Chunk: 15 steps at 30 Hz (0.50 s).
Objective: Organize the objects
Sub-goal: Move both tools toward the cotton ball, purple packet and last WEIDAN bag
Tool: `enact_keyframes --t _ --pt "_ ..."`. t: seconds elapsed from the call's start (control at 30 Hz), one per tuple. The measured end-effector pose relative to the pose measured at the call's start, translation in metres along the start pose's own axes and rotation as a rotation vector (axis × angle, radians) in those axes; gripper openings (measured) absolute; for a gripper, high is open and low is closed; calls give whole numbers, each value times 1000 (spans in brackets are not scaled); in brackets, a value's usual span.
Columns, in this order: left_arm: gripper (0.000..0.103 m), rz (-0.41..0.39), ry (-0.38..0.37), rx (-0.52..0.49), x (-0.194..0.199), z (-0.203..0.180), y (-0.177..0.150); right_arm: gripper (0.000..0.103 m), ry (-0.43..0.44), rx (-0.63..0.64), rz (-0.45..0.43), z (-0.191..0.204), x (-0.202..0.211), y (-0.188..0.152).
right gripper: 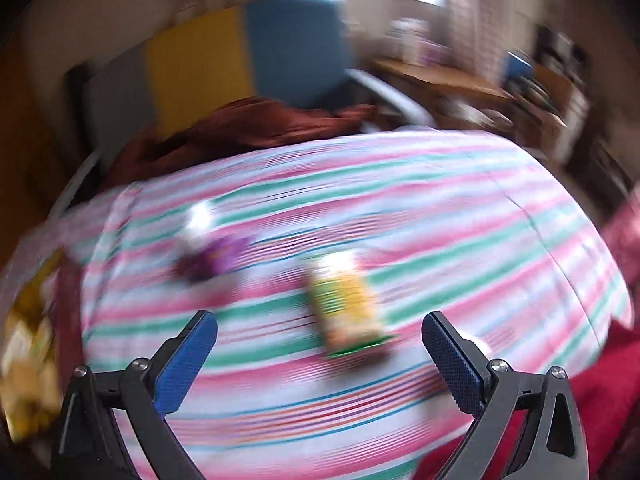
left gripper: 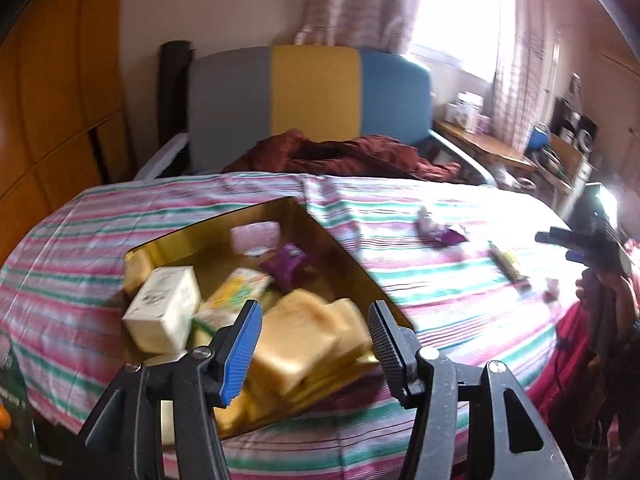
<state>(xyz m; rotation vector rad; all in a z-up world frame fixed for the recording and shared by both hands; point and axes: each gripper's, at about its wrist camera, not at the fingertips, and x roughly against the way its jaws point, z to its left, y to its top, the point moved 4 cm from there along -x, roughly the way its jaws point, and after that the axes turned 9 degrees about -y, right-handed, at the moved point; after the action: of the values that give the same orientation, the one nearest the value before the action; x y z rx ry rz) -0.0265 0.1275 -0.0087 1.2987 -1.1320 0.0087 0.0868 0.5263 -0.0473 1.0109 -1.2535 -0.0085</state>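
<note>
Right gripper point(right gripper: 320, 356) wide open, holding nothing, facing green-and-yellow packet point(right gripper: 346, 304) lying straight ahead on striped cloth point(right gripper: 480, 240) near its front edge, long axis pointing away. Left gripper point(left gripper: 316, 344) open, empty, above gold box point(left gripper: 340, 252), farther off.

Your left gripper point(left gripper: 314, 336) has black plastic arms with silver screws and ribbed pads, blue at 9 o'clock, dark at 3. Your right gripper point(right gripper: 319, 350) wears two blue textured pads.
</note>
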Motion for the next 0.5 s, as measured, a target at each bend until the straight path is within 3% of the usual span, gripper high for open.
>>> enact_keyframes --t 0.13,0.23,0.5 --pt "56 35 -51 -71 -18 -33 8 103 35 -271 45 -53 -16 1" --pt "57 70 -97 -124 -35 -61 12 103 83 -411 11 -74 -12 2" --pt "57 191 -220 -145 -83 -113 32 103 143 -426 24 -69 -13 1"
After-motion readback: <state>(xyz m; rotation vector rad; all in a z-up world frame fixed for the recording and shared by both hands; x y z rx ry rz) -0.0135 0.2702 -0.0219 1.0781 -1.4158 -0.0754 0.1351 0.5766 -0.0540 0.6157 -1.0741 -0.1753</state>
